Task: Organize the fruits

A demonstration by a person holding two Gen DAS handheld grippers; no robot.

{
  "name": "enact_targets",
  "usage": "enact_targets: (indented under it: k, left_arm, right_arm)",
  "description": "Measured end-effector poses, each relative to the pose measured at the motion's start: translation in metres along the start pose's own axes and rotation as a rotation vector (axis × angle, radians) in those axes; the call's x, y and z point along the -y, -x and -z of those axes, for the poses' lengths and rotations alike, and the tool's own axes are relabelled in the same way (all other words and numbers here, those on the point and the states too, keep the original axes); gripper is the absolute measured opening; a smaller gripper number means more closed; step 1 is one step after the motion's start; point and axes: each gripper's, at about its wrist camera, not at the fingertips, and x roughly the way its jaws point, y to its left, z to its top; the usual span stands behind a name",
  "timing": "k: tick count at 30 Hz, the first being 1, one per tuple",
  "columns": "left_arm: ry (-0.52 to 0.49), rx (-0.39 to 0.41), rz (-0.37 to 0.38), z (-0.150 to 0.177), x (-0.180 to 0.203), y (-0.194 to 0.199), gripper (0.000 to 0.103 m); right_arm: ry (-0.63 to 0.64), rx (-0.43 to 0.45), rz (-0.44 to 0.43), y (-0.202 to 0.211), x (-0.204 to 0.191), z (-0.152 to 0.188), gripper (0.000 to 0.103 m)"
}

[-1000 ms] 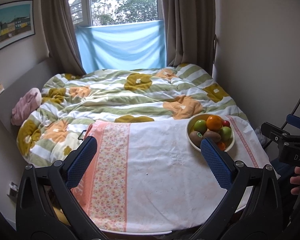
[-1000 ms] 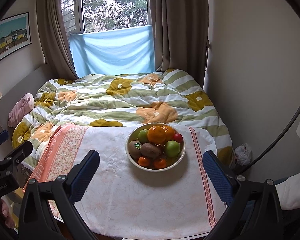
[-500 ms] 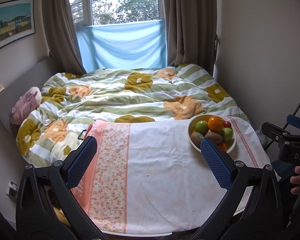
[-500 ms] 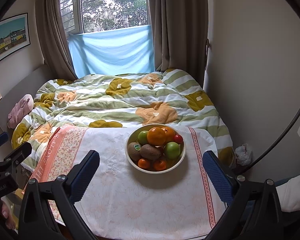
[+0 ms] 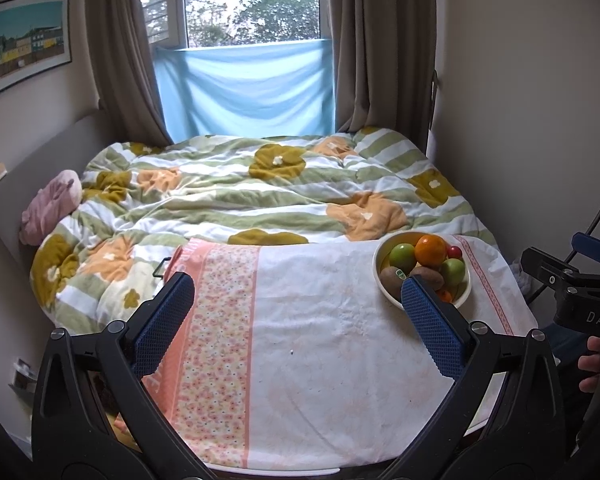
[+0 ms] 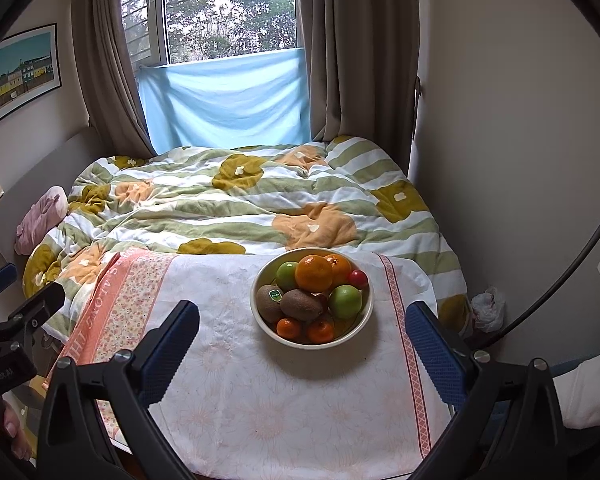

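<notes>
A cream bowl [image 6: 265,320] of fruit stands on the cloth-covered table [image 6: 284,408]. It holds a large orange [image 6: 314,273], two green apples [image 6: 345,301], two kiwis [image 6: 301,305], small tangerines [image 6: 289,328] and a small red fruit [image 6: 358,278]. My right gripper [image 6: 300,332] is open and empty, a little short of the bowl, its fingers either side of it. My left gripper [image 5: 296,312] is open and empty over the table's middle; the bowl [image 5: 380,276] shows behind its right finger [image 5: 432,332]. The right gripper also shows at the left wrist view's right edge [image 5: 572,280].
The table wears a white cloth with an orange floral band [image 5: 216,320] on the left. Behind it lies a bed with a green, yellow and orange quilt [image 6: 240,204]. A pink pillow [image 6: 40,218] lies at the left. A wall is on the right, a window behind.
Both views have shifted only slightly; the bowl sits a touch higher in the right wrist view. Both grippers stay open and empty.
</notes>
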Motion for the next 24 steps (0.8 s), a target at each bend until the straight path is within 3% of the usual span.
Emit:
enact_targets:
  k: [24]
  left_arm:
    - [0.002, 0.001, -0.023, -0.001, 0.010, -0.005, 0.103]
  right_arm:
    - [-0.002, -0.003, 0.000, -0.001, 0.000, -0.001, 0.103]
